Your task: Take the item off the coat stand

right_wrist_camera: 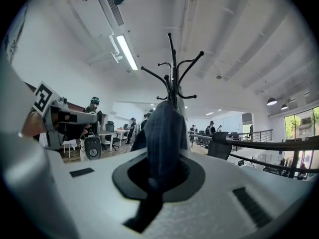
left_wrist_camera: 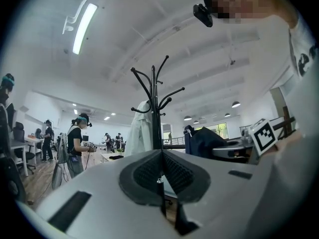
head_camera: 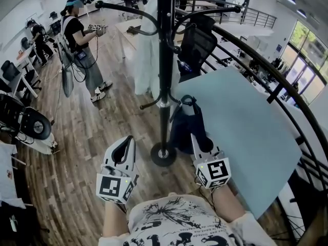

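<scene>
A black coat stand (head_camera: 165, 60) rises in the middle of the head view, its round base (head_camera: 163, 155) on the wood floor. A dark navy cloth item (head_camera: 185, 128) hangs low just right of the pole, its strap loop (head_camera: 187, 100) near a lower hook. My right gripper (head_camera: 198, 138) is shut on this cloth, which fills the space between the jaws of the right gripper (right_wrist_camera: 159, 169) in its own view. My left gripper (head_camera: 126, 144) is left of the base, shut and empty, with the left gripper (left_wrist_camera: 160, 157) pads pressed together. I cannot tell whether the strap still rests on the hook.
A white coat (head_camera: 148, 60) hangs on the stand's far side. A pale blue tabletop (head_camera: 241, 132) and a curved black railing (head_camera: 277, 81) lie to the right. A person (head_camera: 82, 50) with grippers stands at the back left, beside desks and office chairs (head_camera: 196, 47).
</scene>
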The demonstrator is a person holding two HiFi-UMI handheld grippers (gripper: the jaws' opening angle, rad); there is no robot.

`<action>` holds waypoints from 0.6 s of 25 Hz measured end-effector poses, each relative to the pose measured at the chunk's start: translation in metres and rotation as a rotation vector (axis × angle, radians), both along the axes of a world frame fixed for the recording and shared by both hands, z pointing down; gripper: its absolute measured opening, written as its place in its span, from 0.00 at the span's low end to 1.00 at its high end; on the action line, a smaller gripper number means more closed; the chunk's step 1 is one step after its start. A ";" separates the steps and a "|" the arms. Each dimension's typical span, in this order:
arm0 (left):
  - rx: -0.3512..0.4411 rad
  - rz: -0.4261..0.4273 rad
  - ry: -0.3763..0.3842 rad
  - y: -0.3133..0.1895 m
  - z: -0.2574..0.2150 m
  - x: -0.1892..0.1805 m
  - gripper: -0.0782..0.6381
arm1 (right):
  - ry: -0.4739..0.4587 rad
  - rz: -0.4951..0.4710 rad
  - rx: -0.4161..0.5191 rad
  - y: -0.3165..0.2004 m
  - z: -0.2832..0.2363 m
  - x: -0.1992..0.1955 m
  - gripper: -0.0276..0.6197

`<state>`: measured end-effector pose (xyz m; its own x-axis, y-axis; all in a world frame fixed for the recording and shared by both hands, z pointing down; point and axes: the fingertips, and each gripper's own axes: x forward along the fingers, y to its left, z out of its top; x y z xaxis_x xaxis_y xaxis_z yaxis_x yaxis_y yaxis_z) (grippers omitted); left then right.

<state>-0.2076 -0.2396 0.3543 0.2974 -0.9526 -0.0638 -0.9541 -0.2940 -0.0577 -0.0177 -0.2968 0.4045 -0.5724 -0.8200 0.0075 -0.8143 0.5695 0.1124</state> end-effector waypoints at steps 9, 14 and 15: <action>-0.005 0.014 -0.004 -0.006 0.002 0.004 0.12 | 0.002 -0.003 0.016 -0.003 -0.010 -0.005 0.05; -0.009 0.016 -0.004 -0.009 0.004 0.005 0.12 | -0.010 0.019 -0.002 -0.009 -0.012 -0.002 0.05; -0.010 0.014 -0.005 -0.010 0.004 0.004 0.12 | -0.010 0.019 -0.001 -0.009 -0.012 -0.002 0.05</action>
